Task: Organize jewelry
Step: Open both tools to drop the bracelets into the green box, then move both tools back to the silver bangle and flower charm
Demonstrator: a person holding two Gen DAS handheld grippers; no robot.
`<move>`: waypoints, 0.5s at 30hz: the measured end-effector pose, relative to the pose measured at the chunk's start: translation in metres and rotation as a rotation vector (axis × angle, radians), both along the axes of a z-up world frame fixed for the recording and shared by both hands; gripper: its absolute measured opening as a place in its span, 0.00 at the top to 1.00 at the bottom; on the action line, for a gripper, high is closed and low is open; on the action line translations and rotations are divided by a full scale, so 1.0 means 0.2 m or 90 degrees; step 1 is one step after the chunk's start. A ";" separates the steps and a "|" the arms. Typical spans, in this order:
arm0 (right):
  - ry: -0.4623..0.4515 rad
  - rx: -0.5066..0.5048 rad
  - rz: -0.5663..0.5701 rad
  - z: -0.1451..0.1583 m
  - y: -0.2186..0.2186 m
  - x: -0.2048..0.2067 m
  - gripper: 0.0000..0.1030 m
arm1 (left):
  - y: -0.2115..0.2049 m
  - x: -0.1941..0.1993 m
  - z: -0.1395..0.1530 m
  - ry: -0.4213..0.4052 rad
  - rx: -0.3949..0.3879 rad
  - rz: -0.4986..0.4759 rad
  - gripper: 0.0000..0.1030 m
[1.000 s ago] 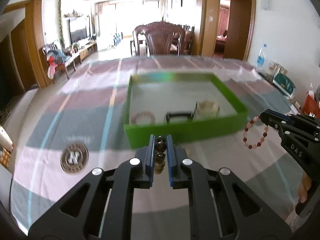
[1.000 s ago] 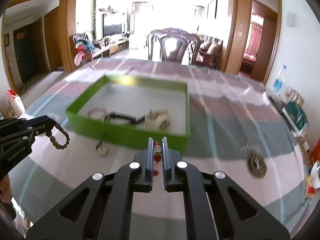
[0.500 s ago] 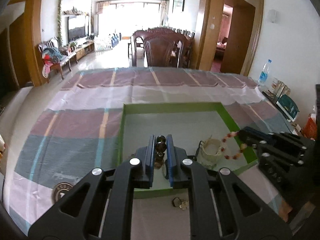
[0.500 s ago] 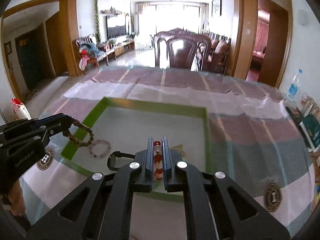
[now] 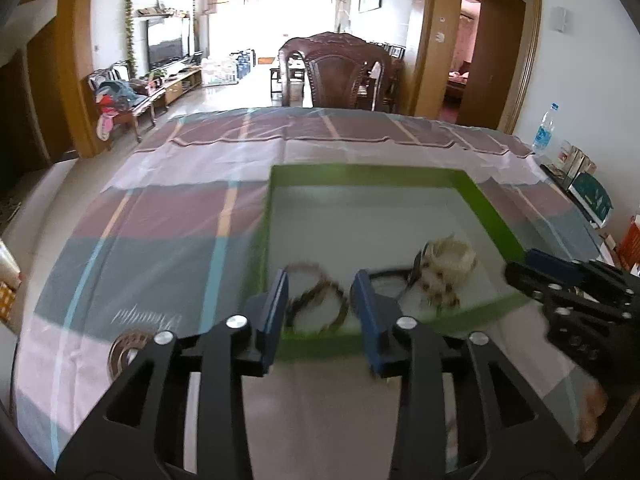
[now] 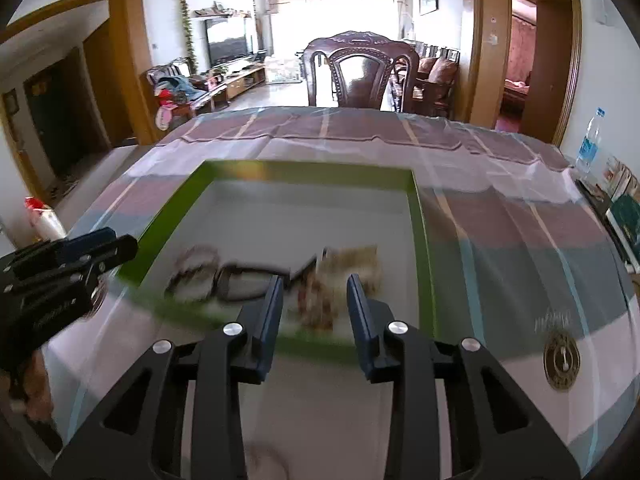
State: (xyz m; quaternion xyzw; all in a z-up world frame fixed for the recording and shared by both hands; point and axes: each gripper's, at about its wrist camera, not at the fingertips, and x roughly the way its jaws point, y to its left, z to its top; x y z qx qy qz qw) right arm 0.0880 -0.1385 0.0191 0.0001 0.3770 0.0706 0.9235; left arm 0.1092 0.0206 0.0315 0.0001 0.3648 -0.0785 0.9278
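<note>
Left wrist view: left gripper [image 5: 320, 304] jaws apart, nothing between them, hovering over near-left corner of green tray [image 5: 496, 220]. Seen through the gap: brown bead bracelet [image 5: 316, 300] lying on tray floor, just inside near wall. Beside it to the right, black watch [image 5: 390, 278], then cream-coloured bangle bundle [image 5: 450, 262] w/ a red-bead bracelet [image 5: 440, 294] against its near side. All items sit in near half of tray; far half of floor bare up to far wall. Right gripper [image 5: 520, 264] shows at right edge, tip at tray's near-right corner, over the rim.

Right wrist view: right gripper [image 6: 314, 304] jaws apart, holding nothing, above tray's near wall [image 6: 422, 240]. Heavy motion blur on tray contents; red-bead bracelet [image 6: 320, 304] and bangle bundle [image 6: 352, 264] are smears betw. the fingers [image 6: 272, 308]. Watch [image 6: 240, 280] and brown bracelet [image 6: 192, 272] to the left, blurred. Left gripper [image 6: 120, 244] enters from left, tip at tray's left wall; whether touching rim, cannot tell.

Worktop [image 6: 500, 220] covered w/ striped cloth under clear plastic. Open cloth to right of tray up to a round printed emblem [image 6: 562, 360]; second emblem [image 5: 124, 352] left of tray in left view. Far worktop edge meets a dark wooden chair [image 6: 360, 76]. Water bottle [image 6: 590, 146] and books [image 6: 624, 208] off right edge.
</note>
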 end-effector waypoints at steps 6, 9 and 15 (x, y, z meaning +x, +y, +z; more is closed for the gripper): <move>0.052 -0.015 0.014 -0.16 -0.07 -0.23 0.68 | -0.07 -0.18 -0.12 0.031 0.001 -0.036 0.61; 0.087 -0.025 0.004 -0.26 -0.09 -0.28 0.68 | -0.16 -0.16 -0.20 0.060 0.012 -0.059 0.61; 0.120 0.001 -0.013 -0.37 -0.13 -0.32 0.68 | -0.32 -0.09 -0.31 0.096 0.021 -0.095 0.61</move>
